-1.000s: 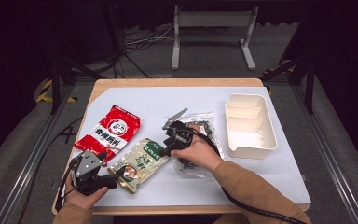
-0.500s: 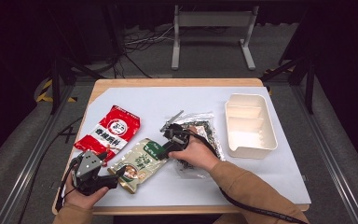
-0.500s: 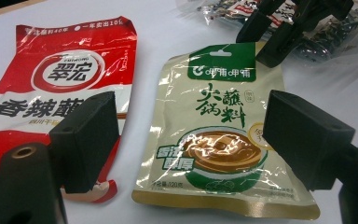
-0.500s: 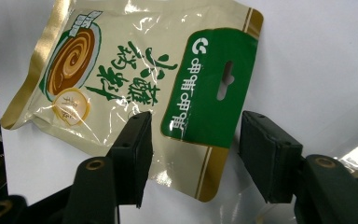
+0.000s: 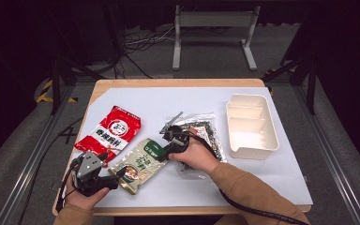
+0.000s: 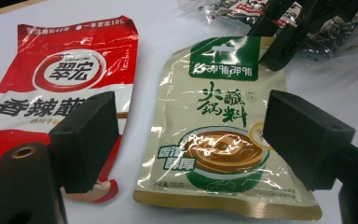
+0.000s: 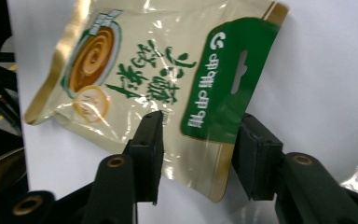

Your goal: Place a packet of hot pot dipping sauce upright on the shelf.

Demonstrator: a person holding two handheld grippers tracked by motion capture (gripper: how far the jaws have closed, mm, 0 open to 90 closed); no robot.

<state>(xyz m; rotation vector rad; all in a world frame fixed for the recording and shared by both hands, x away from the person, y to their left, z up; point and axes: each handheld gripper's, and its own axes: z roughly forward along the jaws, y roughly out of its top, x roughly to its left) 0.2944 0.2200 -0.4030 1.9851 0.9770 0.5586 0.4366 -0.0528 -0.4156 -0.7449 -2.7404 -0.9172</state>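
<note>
dark floor and cables surrounded the white tabletop [image 5: 178,101]. the beige sauce packet [image 5: 140,164] lay flat between the wide left gripper [image 5: 117,174] and the right gripper [image 5: 165,138], whose parted jaws straddled its green top edge.

Bright table, dark surround (pouch glare)

Red packet [image 5: 109,132] and clear seaweed bag [image 5: 205,133] flank the beige pouch [image 5: 140,163] closely.

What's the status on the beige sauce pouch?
Both grippers open. Right gripper straddles the beige pouch's green top; left gripper faces its bottom. Nothing blocking.
</note>
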